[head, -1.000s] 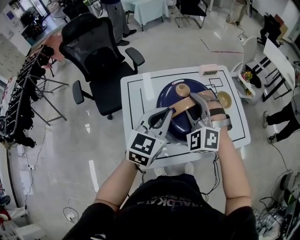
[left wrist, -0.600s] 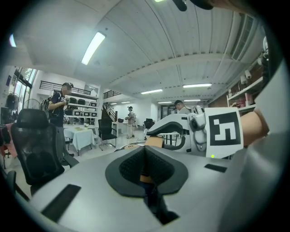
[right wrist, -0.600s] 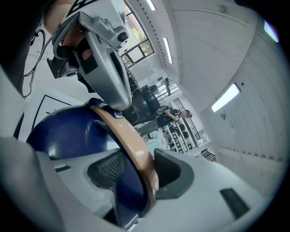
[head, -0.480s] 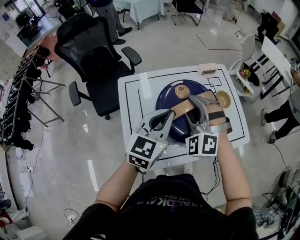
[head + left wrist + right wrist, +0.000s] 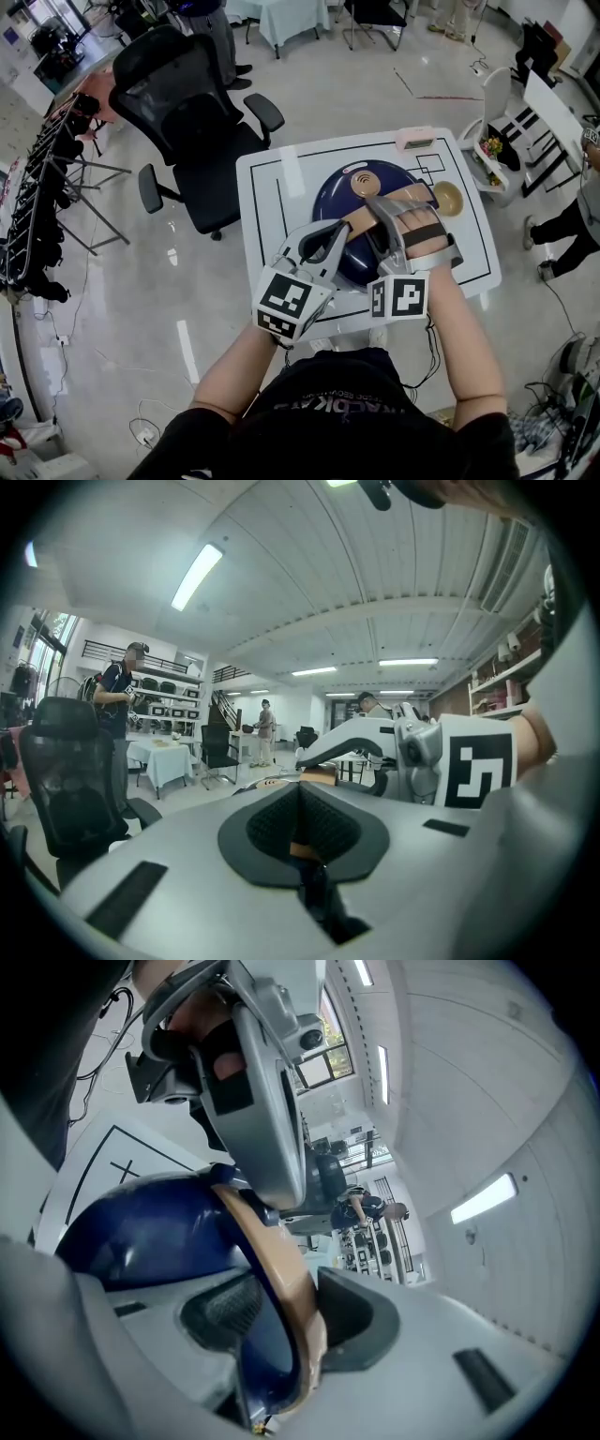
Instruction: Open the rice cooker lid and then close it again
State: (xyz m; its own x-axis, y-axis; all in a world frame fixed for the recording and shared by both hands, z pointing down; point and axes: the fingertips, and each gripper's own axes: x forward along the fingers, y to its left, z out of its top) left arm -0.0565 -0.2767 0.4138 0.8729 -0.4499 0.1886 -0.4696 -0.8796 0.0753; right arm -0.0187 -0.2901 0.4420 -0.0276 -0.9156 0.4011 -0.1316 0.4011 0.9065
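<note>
Rice cooker lid (image 5: 330, 192) still down
Right gripper (image 5: 386, 208) rolled, jaws just closing onto tan handle (image 5: 356, 222); left gripper (image 5: 326, 238) shut alongside.

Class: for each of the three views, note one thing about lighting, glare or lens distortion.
Head view: overhead lights leave white glare streaks on the glossy floor; lighting otherwise even. Left gripper view: strong fisheye with black corners; the ceiling strip light is blown out. Right gripper view: tilted, dark-rimmed; the handle looms large near the lens.
</note>
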